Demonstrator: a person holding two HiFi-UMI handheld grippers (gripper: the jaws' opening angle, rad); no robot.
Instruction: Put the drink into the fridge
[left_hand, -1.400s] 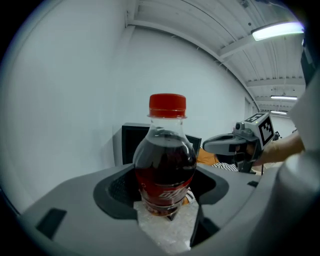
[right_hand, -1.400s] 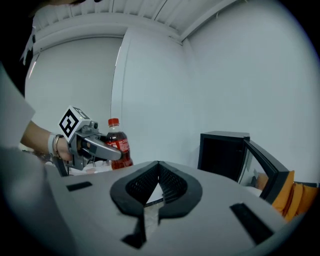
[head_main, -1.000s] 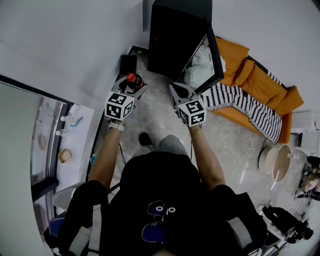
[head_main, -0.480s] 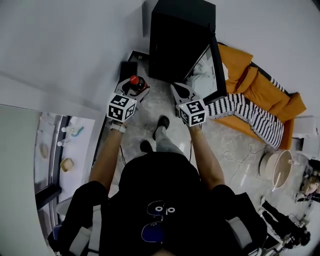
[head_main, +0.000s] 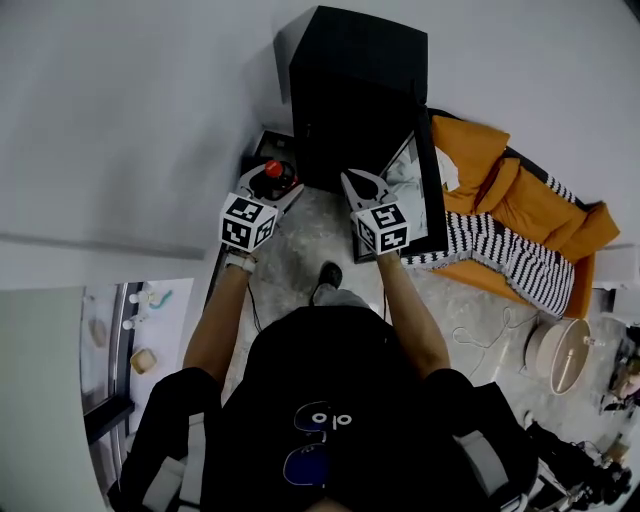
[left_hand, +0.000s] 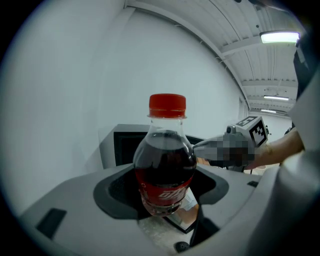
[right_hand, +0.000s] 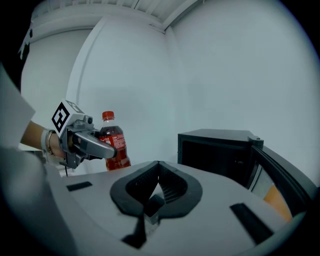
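A cola bottle (left_hand: 165, 165) with a red cap stands upright between the jaws of my left gripper (head_main: 272, 186), which is shut on it. The same cola bottle (right_hand: 113, 143) shows at the left of the right gripper view, and its red cap (head_main: 272, 168) shows in the head view. A small black fridge (head_main: 356, 95) stands on the floor ahead with its door (head_main: 425, 170) swung open to the right. My right gripper (head_main: 362, 186) is held in front of the fridge (right_hand: 220, 155), shut with nothing in it.
An orange sofa (head_main: 510, 190) with a striped black-and-white blanket (head_main: 495, 245) lies right of the fridge. A round pale container (head_main: 555, 355) sits on the floor at the right. White walls stand behind and left of the fridge. My foot (head_main: 328, 277) is on the speckled floor.
I have stepped toward the fridge, which now lies closer ahead. Both grippers have kept their hold and spacing, the left still carrying the bottle.
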